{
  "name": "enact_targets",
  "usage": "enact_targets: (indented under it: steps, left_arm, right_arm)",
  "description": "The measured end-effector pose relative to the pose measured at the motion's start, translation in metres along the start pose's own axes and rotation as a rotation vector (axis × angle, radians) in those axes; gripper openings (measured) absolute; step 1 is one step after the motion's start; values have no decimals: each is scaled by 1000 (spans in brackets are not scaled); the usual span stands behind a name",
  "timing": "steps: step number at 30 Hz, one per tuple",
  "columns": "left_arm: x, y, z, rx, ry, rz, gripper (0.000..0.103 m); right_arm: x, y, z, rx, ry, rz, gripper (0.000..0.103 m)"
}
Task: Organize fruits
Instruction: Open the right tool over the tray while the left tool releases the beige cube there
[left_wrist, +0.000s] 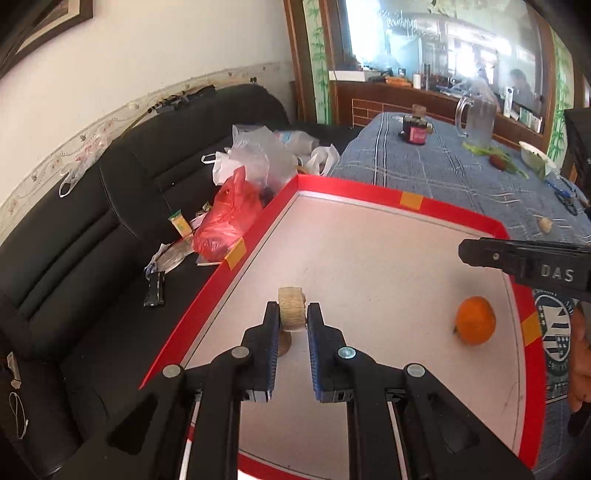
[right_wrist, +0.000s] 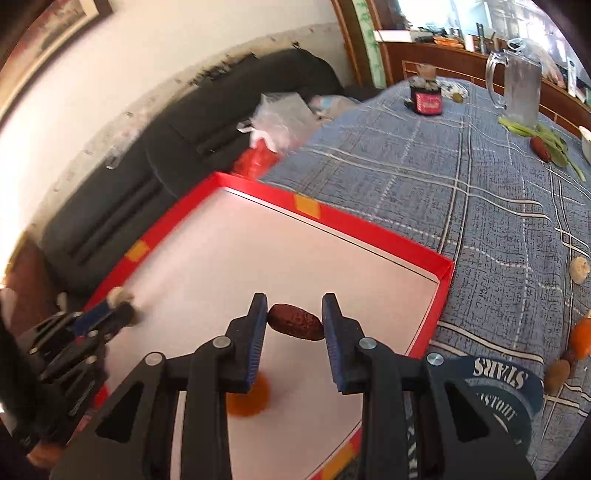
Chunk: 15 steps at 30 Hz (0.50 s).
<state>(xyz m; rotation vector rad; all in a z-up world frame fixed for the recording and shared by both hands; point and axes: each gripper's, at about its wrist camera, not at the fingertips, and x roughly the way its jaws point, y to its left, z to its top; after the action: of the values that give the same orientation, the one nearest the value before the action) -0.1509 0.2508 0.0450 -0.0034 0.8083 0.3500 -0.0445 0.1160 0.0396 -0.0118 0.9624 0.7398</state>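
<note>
A red-rimmed tray with a white floor lies on the table. My left gripper is shut on a pale beige round fruit, held just above the tray's left part, with its shadow beneath. An orange tangerine rests on the tray floor to the right. My right gripper is shut on a dark red-brown date, held endwise between the pads above the tray. The tangerine shows blurred under it. The left gripper appears at the left edge.
A blue checked tablecloth holds a pale fruit, an orange one and a brownish one right of the tray. A glass jug and a small jar stand farther back. Left of the tray is a black sofa with plastic bags.
</note>
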Motion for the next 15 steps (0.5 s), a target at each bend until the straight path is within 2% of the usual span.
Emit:
enact_targets:
  steps: [2, 5, 7, 9, 15]
  left_arm:
    - [2, -2, 2, 21, -6, 25, 14]
    - [3, -6, 2, 37, -6, 51, 16]
    - [5, -8, 2, 45, -2, 51, 28]
    - [4, -11, 2, 46, 8, 51, 49]
    - [-11, -18, 9, 37, -32, 48, 59]
  right_arm:
    - [11, -5, 0, 26, 47, 2, 33]
    - [15, -2, -2, 18, 67, -21, 34]
    - [13, 1, -1, 10, 78, -17, 40]
    - [6, 0, -1, 22, 74, 18, 43]
    - [-41, -24, 0, 56, -21, 80, 45]
